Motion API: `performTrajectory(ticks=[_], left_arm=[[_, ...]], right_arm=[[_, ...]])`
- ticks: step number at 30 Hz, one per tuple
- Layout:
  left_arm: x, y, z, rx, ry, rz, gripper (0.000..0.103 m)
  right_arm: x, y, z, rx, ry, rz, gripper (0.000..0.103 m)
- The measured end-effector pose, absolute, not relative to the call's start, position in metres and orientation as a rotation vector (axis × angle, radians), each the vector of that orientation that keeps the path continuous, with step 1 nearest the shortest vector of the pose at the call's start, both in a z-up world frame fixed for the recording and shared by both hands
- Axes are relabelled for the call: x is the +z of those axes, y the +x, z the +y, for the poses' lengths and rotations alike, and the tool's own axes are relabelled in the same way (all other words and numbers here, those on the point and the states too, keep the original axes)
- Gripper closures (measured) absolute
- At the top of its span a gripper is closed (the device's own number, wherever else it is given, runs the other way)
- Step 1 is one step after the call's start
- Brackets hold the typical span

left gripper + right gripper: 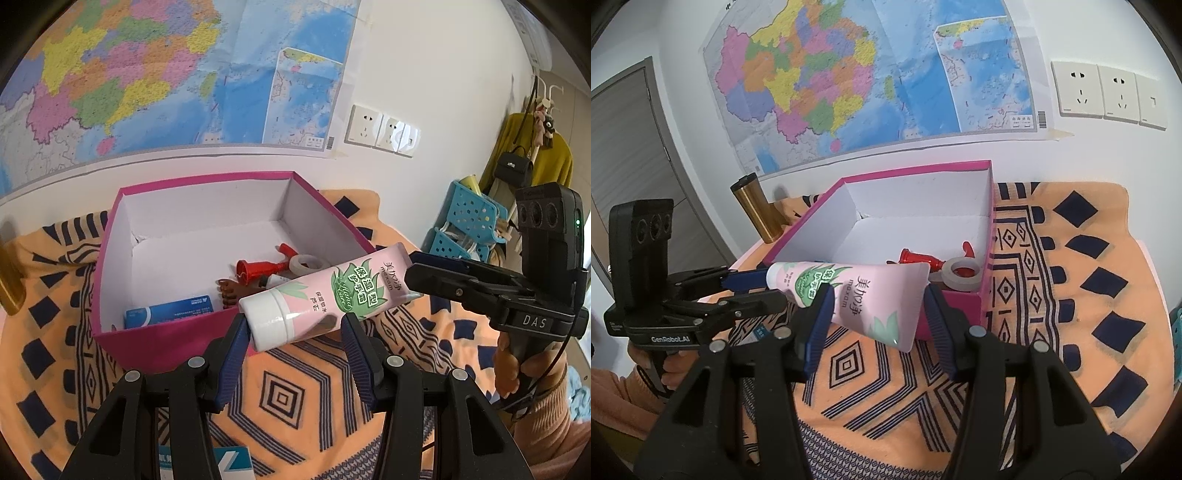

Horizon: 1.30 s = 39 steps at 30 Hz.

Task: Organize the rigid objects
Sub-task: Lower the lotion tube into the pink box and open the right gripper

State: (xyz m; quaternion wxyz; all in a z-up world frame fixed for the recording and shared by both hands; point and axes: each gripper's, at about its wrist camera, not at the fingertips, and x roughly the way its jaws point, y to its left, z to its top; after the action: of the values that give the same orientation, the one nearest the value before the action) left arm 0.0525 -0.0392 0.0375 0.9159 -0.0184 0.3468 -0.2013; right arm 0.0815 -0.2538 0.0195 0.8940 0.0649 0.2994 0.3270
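Your left gripper (293,332) sits at the bottom centre of its own view with its blue-padded fingers (236,354) spread wide; the white cap of the pink hand-cream tube with green leaf print (325,299) lies between them, and you cannot tell whether either pad touches it. In the right wrist view the same tube (864,295) slants across the middle of the frame, its crimped end between the parted fingers of your right gripper (877,314), which appear not to clamp it. At the right of the left view, that right gripper (436,275) reaches the crimped tail from the side. The tube hangs over the near wall of the magenta cardboard box with a white inside (110,258), which stands on the orange cloth with dark geometric pattern (295,398). Inside the box lie a red plastic toy (258,269), a white tape roll (306,264), a brown foot-shaped piece (231,293) and a blue carton (170,312). A gold metal flask (757,210) stands at the middle left of the right view, beside the box
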Motion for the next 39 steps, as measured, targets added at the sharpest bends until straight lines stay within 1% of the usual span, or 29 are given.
performTrajectory(ticks=[39], left_arm=[[0.036,0.098,-0.041,-0.395,-0.048,0.739,0.052]], right_arm=[[0.021,0.125,-0.251,0.642,0.110,0.612,0.050]])
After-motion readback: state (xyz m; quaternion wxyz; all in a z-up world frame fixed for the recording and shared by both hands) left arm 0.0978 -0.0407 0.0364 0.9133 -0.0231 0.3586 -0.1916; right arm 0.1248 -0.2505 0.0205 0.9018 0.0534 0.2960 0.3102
